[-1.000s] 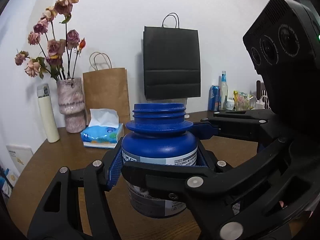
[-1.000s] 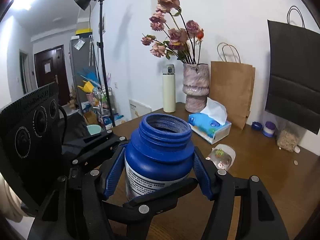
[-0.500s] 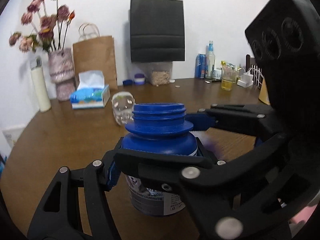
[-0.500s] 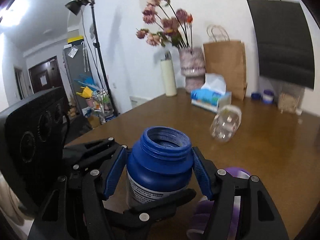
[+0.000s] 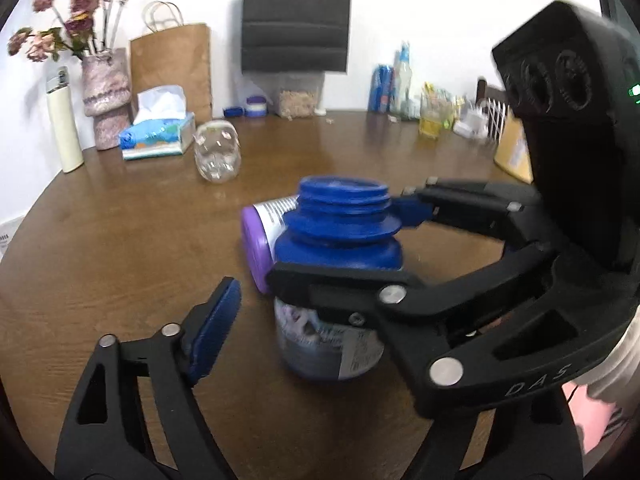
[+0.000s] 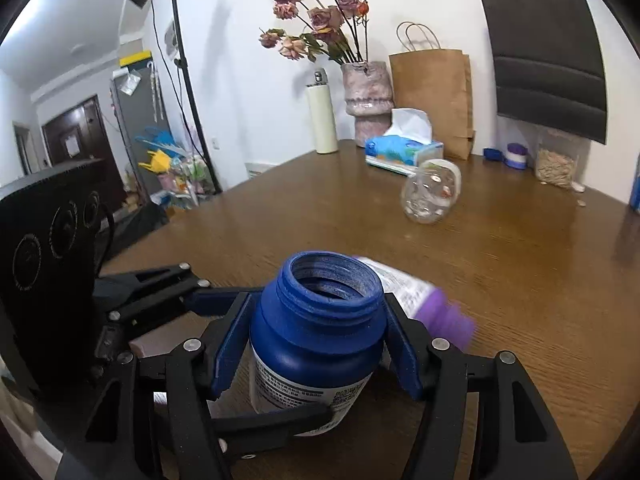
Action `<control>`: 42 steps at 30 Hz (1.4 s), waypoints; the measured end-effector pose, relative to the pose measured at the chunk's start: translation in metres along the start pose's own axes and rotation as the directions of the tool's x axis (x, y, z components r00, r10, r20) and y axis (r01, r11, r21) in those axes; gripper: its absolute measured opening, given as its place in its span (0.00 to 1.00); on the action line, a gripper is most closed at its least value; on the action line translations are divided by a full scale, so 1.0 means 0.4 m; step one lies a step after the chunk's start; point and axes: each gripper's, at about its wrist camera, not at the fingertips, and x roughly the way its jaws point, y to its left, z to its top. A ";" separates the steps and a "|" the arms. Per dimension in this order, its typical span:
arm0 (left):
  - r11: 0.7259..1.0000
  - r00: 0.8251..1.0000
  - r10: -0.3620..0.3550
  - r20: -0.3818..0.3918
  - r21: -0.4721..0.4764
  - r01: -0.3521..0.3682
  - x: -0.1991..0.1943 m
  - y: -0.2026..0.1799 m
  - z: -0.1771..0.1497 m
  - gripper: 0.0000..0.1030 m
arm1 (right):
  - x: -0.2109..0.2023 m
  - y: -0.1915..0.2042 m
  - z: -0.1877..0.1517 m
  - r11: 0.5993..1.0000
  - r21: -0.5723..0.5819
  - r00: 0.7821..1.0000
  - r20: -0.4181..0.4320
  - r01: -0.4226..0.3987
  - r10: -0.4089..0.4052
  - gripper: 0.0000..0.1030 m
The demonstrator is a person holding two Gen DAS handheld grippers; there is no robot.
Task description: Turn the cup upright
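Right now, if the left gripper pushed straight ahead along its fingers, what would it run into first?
Probably the blue jar, standing upright just ahead of the open left gripper and held by the right gripper. Behind it lies a purple-capped bottle on its side. Depth is uncertain in this fisheye view.
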 end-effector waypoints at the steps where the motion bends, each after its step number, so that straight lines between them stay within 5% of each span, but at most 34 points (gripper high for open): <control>1: 1.000 1.000 -0.004 -0.015 -0.001 0.004 0.005 -0.002 -0.002 0.77 | -0.004 0.001 -0.009 1.000 -0.012 1.000 0.002 0.019 -0.019 0.66; 9: 1.000 1.000 0.027 -0.004 0.004 -0.027 -0.016 -0.022 -0.011 0.81 | -0.026 -0.012 -0.026 0.998 -0.010 0.998 0.018 0.056 -0.056 0.66; 13: 0.999 0.999 0.043 -0.004 0.005 -0.043 -0.033 -0.026 -0.028 0.94 | -0.046 0.005 -0.040 0.996 -0.034 0.996 0.025 0.084 -0.083 0.66; 24: 0.999 0.999 0.048 -0.012 -0.010 -0.048 -0.064 -0.040 -0.078 0.96 | -0.076 0.058 -0.055 0.989 -0.071 0.991 -0.015 0.130 -0.131 0.66; 42: 0.997 0.998 0.053 0.023 -0.056 -0.051 -0.072 -0.011 -0.077 0.96 | -0.041 0.079 -0.056 0.993 -0.067 0.995 -0.016 0.095 -0.096 0.70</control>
